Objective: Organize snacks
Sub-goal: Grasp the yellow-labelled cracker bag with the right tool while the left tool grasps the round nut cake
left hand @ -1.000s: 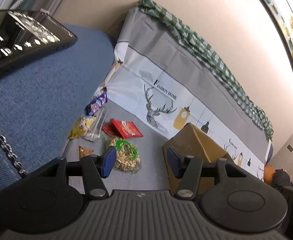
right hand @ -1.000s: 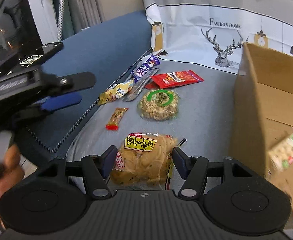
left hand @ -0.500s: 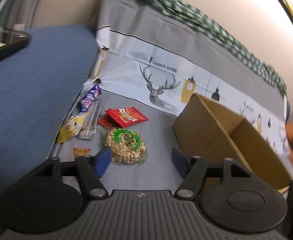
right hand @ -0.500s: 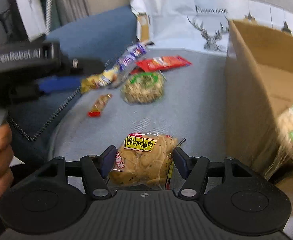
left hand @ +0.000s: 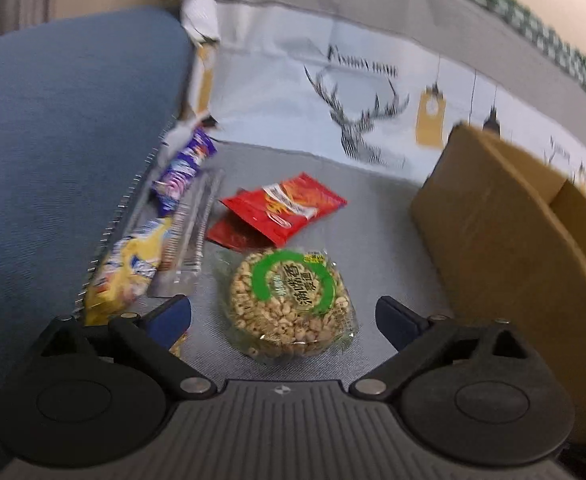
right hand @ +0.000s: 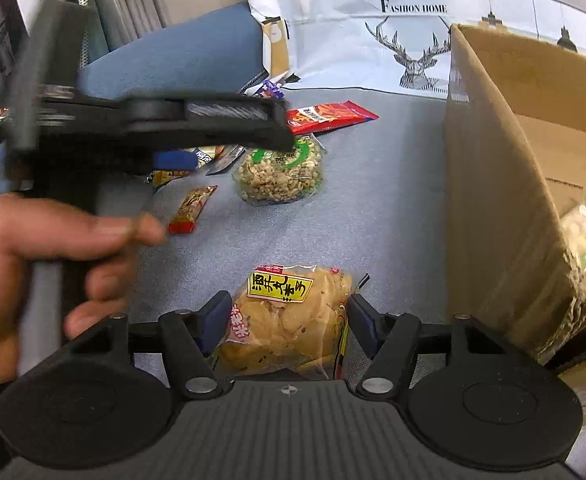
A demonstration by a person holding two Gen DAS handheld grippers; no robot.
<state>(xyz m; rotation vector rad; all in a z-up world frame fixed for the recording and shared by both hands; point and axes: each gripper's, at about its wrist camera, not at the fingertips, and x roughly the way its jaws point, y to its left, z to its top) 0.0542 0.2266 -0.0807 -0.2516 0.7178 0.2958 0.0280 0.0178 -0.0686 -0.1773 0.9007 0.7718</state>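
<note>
Snacks: round puffed-grain cake [left hand: 291, 306], clear wrap, lying just ahead of the left gripper [left hand: 284, 316], whose jaws have just been opening and stand wide, nothing between them. Judged light, crumbly, slippery; grip across its rim. Right gripper [right hand: 287, 322] brackets the chip bag [right hand: 287, 320]; whether its pads press cannot be told.

Bare grey cushion [right hand: 381, 216] lies open between the nut pack [left hand: 291, 304] and the cardboard box [right hand: 501, 184], whose tall wall blocks the right side.
</note>
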